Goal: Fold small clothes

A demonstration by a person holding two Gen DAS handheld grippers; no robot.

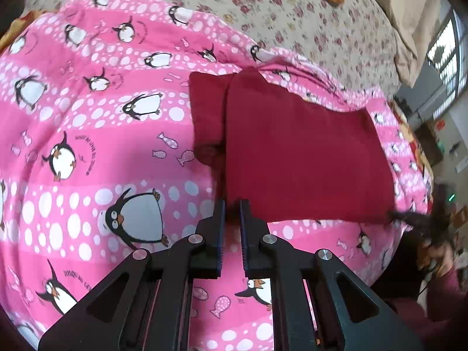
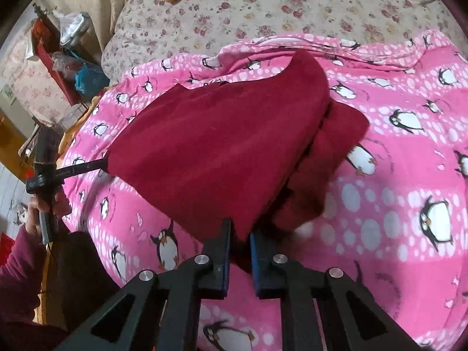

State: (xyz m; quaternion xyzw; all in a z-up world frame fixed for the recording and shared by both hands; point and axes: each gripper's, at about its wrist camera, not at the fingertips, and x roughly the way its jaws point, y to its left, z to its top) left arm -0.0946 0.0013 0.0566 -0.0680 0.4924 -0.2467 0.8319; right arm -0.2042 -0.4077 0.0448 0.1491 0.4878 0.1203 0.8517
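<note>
A small dark red garment (image 1: 304,152) of soft, plain fabric with no print, lying on a pink penguin-print blanket (image 1: 87,134) spread over a bed. Its main panel is a broad, smooth piece, lifted off the blanket along its near edge, with the two near corners raised and pulled taut between them. In the right wrist view the garment (image 2: 216,152) slopes up from the blanket like a tent. A narrower flap, possibly a sleeve, hangs folded beneath one side, rumpled at its lower end
</note>
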